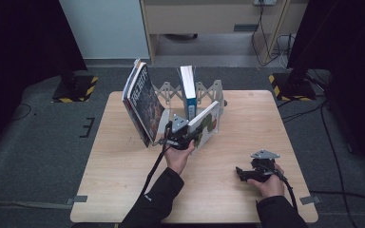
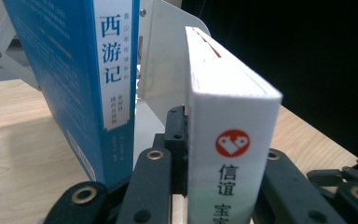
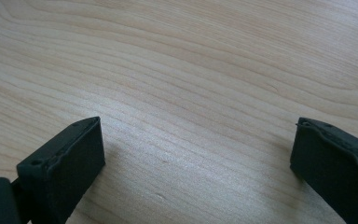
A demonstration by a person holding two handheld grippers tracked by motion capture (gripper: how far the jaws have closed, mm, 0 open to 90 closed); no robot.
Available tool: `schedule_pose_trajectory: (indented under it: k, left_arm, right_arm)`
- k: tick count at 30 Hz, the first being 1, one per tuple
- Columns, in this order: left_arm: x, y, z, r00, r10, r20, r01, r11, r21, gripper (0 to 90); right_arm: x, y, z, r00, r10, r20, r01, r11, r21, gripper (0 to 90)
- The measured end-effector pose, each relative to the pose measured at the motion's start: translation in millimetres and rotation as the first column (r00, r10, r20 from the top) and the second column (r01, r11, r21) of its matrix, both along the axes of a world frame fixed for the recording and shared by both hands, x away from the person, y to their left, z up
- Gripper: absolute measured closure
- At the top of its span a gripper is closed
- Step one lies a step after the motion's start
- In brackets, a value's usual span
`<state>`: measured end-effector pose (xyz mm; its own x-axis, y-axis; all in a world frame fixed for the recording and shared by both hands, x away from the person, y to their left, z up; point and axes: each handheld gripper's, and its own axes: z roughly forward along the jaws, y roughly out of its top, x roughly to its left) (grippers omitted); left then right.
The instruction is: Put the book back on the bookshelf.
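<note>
Nearest to the person, the right gripper (image 1: pixel 241 173) rests on the light wooden table (image 1: pixel 123 166) with its jaws wide apart and nothing between them. Further forward, the left gripper (image 1: pixel 193 138) is clamped on the spine end of a white paperback book with a green illustrated cover (image 2: pixel 230 154). This book leans tilted, its long axis rising away toward the white folding metal book rack (image 1: pixel 208 92). It looks stiff and rather light, but the glossy cover may slip, so a hold near the spine seems safest. Behind stands an upright blue book (image 2: pixel 81 79), and at the left a large dark book (image 1: pixel 143 104) leans.
</note>
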<state>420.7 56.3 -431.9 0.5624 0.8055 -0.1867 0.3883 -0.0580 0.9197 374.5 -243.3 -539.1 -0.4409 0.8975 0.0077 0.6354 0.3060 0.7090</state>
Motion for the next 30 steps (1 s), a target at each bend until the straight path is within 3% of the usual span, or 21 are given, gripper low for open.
schedule_pose_trajectory:
  k: [4, 11, 16, 30]
  left_arm:
    - [4.6, -3.4, -1.3, 1.0000, 0.006, 0.000, -0.006, 0.9995, -0.030, 74.9]
    - [11.7, -11.4, -5.6, 0.9997, 0.023, 0.005, -0.023, 0.9997, -0.012, 74.9]
    - [13.1, -16.9, -11.1, 0.9987, 0.035, 0.036, -0.035, 0.9994, 0.003, 74.8]
    - [18.3, -25.4, -25.2, 0.9977, 0.064, 0.023, -0.065, 0.9977, 0.018, 74.8]
  right_arm:
    - [0.0, -0.1, 0.0, 1.0000, 0.002, 0.000, -0.002, 1.0000, -0.001, 3.0]
    - [0.0, 0.1, 0.0, 1.0000, -0.001, 0.000, 0.001, 1.0000, 0.000, 3.0]
    - [0.0, -0.1, 0.0, 1.0000, 0.002, 0.000, -0.002, 1.0000, -0.001, 3.0]
    - [0.0, -0.1, 0.0, 1.0000, 0.002, 0.000, -0.002, 1.0000, -0.001, 3.0]
